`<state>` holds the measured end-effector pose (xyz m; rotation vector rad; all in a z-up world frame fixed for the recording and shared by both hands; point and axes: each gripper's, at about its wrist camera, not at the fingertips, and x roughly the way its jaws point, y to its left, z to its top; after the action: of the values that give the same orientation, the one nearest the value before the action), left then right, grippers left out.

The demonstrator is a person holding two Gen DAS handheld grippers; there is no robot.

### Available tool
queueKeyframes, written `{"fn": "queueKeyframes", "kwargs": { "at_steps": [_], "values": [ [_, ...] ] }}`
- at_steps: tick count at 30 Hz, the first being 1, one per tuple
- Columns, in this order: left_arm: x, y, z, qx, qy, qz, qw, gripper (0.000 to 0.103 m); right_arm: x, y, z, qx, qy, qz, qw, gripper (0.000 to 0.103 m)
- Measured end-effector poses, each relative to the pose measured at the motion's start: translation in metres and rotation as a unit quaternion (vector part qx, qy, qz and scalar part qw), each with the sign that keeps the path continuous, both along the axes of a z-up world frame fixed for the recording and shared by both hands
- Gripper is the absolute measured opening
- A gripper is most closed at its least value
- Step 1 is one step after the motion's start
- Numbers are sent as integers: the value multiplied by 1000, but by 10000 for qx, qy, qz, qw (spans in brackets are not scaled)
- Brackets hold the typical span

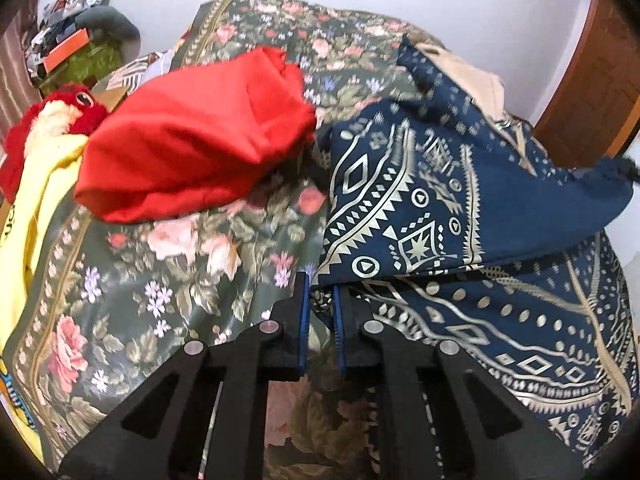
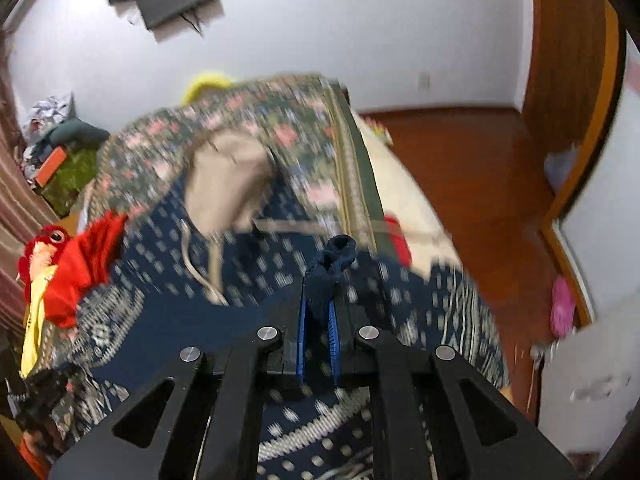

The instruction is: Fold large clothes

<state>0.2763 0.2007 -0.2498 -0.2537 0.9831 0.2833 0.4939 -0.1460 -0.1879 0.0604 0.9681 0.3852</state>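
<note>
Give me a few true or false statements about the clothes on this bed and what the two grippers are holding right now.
1. The right gripper pinches a bunch of the navy patterned garment. True.
2. The left gripper holds the red garment. False: it grips the navy garment's edge; the red one lies apart on the bedspread.
3. The bedspread is plain white. False: dark green floral.
4. A red plush toy sits near the bed's left edge. True.
</note>
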Motion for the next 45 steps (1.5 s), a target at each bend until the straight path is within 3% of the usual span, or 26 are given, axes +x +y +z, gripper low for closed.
{"fn": "queueKeyframes", "kwargs": {
  "at_steps": [4,12,16,21,26,27,29,30,31,33,35,38,41,45],
  "values": [
    [3,-3,-7,64,110,8,9999,11,-1,-19,-38,37,481,-182,9987,9],
    [3,-4,-7,128,185,-103,9997,12,-11,-39,-74,-126,1016,-84,9947,9],
    [-2,-4,-3,43,222,-204,9995,12,-18,-44,-73,-41,1116,-136,9937,11],
    [-12,-11,6,243,461,-545,9972,11,-26,-51,-65,-49,1277,-221,9916,24],
    [-22,-21,30,342,367,-880,9949,15,-39,-59,-42,-56,1018,-228,9945,38],
    [-23,-22,35,351,308,-904,9948,20,-40,-60,-34,-42,910,-259,9955,40],
    [-22,-26,51,450,151,-903,9948,43,-42,-67,-21,29,730,-345,9967,46],
    [-20,-27,57,509,69,-881,9948,63,-42,-69,-16,74,676,-386,9969,48],
    [-19,-30,65,600,-114,-864,9944,71,-43,-75,-8,163,600,-459,9970,51],
    [-14,-35,80,717,-396,-857,9929,76,-42,-83,2,293,504,-580,9966,55],
    [-3,-41,90,736,-518,-885,9920,78,-41,-95,11,425,400,-779,9953,65],
    [17,-46,97,653,-588,-893,9921,78,-38,-111,13,434,302,-1007,9935,73],
    [36,-51,96,515,-548,-887,9932,79,-34,-123,-2,406,482,-1218,9906,73],
    [59,-59,88,159,-484,-900,9946,79,-23,-145,-42,831,1062,-1510,9793,73]
  ]
}}
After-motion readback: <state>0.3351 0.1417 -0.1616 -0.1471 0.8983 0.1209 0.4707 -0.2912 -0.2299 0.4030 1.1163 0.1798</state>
